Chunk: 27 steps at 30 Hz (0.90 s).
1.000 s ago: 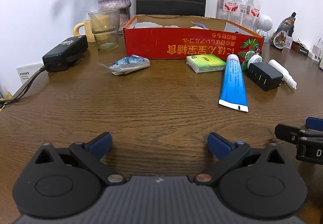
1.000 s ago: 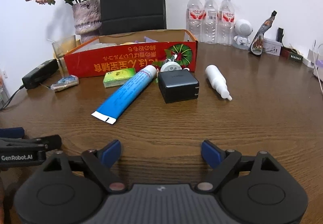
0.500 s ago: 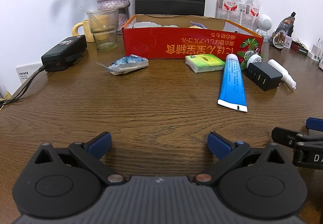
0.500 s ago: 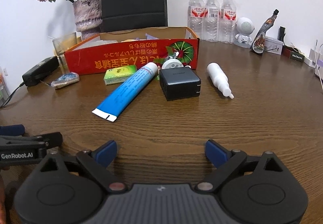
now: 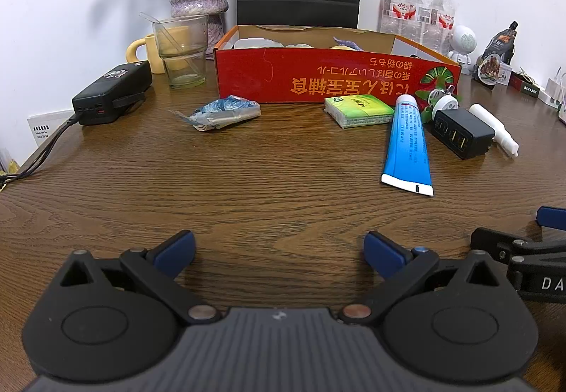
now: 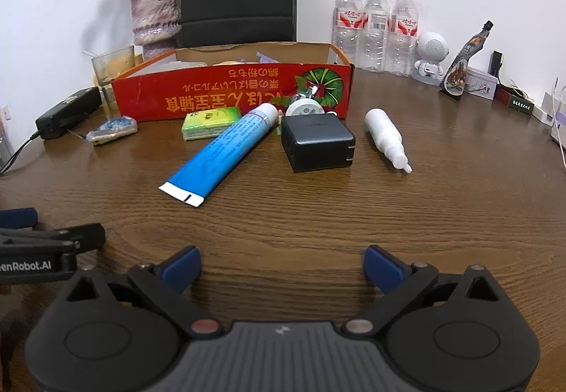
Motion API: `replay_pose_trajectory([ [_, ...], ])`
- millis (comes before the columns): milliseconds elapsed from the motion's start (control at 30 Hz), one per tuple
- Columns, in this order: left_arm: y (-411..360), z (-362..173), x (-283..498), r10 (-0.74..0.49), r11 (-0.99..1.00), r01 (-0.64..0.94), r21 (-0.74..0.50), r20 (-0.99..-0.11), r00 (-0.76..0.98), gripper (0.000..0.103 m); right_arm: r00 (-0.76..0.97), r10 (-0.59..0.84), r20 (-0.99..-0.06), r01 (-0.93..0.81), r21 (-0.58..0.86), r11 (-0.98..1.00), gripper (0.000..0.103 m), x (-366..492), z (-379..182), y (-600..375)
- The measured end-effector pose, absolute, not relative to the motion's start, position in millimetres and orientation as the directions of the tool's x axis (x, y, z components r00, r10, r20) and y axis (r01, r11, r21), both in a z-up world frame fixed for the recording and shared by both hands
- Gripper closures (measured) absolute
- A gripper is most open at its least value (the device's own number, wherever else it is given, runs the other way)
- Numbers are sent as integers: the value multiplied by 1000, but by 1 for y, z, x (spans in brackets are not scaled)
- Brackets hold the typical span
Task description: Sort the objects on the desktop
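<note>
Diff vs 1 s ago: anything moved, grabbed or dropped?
Only the right gripper changed: its jaws have spread wider and are still opening, with nothing between them. Nothing taken hold of or let go. The left gripper stays open and empty. The blue tube, black charger, white bottle, green packet and red box lie where they were.

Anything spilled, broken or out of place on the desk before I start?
No spill or damage visible. Blue tube, charger, white bottle, green pack and wrapper lie loose outside the red box.
</note>
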State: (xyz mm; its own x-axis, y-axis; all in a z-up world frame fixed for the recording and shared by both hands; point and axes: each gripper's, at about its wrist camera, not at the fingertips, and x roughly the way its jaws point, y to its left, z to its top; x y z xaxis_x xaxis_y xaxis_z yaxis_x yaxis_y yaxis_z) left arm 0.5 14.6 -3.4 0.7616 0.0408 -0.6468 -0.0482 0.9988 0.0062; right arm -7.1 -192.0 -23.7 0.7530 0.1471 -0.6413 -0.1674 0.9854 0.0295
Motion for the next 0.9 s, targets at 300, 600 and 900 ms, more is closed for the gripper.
replay_pose_trajectory([
  [300, 14, -3, 0, 41, 999, -48, 7, -647, 762, 0, 754, 147, -640, -162, 37, 986, 3, -7, -24, -194],
  [600, 12, 17, 2, -65, 998, 38, -59, -570, 819, 0, 759, 180, -626, -189, 53, 981, 13, 6, -10, -208],
  [900, -59, 22, 112, -261, 940, 341, -8, -660, 704, 18, 694, 184, -696, -211, 47, 976, 32, 114, 7, -226],
])
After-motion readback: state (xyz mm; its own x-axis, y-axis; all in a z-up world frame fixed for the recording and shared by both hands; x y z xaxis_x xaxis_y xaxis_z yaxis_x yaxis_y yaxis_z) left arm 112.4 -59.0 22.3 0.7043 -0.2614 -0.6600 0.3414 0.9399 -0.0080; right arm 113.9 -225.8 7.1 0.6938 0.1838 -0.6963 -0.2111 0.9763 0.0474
